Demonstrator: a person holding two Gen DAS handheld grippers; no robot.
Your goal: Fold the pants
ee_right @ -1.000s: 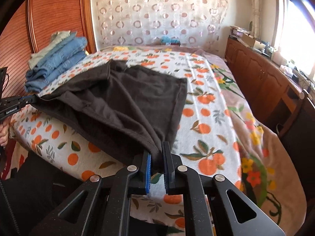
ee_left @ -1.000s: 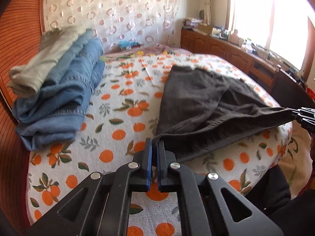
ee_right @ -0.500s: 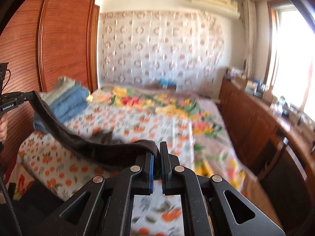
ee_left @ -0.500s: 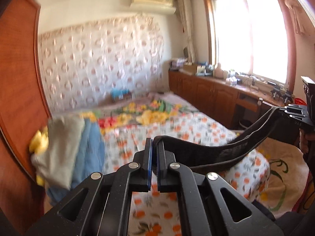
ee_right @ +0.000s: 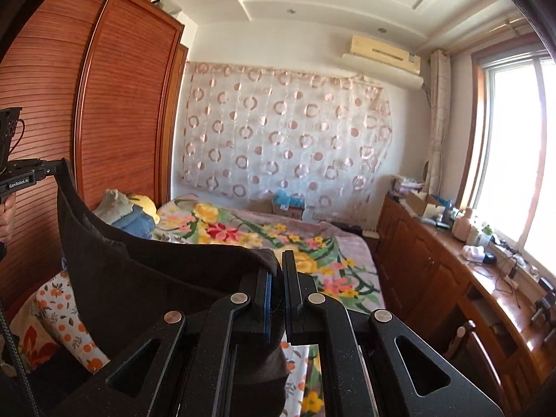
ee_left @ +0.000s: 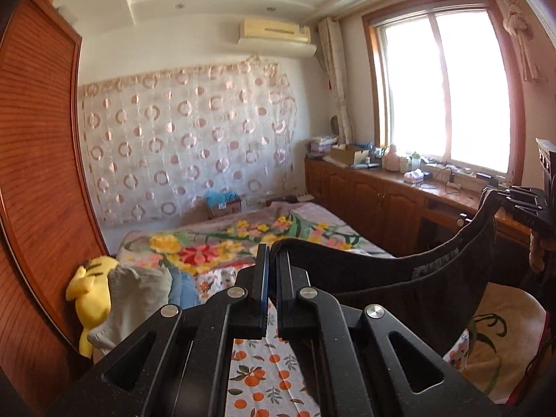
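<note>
Left wrist view: left gripper (ee_left: 272, 271) is clamped nearly closed on one end of the dark pants (ee_left: 410, 288), cloth pinched between its black fingers (ee_left: 286, 278), one with a blue pad. The pants are thick, matte, charcoal-brown fabric with a soft, slightly fuzzy weave. They hang in the air above the bed (ee_left: 264, 378), stretched as a sagging band from this gripper to the right gripper (ee_left: 500, 196) at the far right edge, which clamps the other end. Long axis runs side to side between the two grippers; the upper edge dips in a smooth curve in the middle, and the rest drapes downward. A second layer of cloth shows inside the fold.

Right wrist view: right gripper (ee_right: 278, 278) is likewise pinched on the pants (ee_right: 146, 278), with fabric bunched over its left finger. The band rises to the left gripper (ee_right: 52, 172) at the left edge, in front of the ribbed wooden wardrobe (ee_right: 121, 121).

The bed has an orange-print sheet and a floral blanket (ee_right: 264, 232). Folded clothes (ee_left: 139, 295), grey and blue denim, sit by a yellow plush toy (ee_left: 92, 295) at the wardrobe side.
</note>
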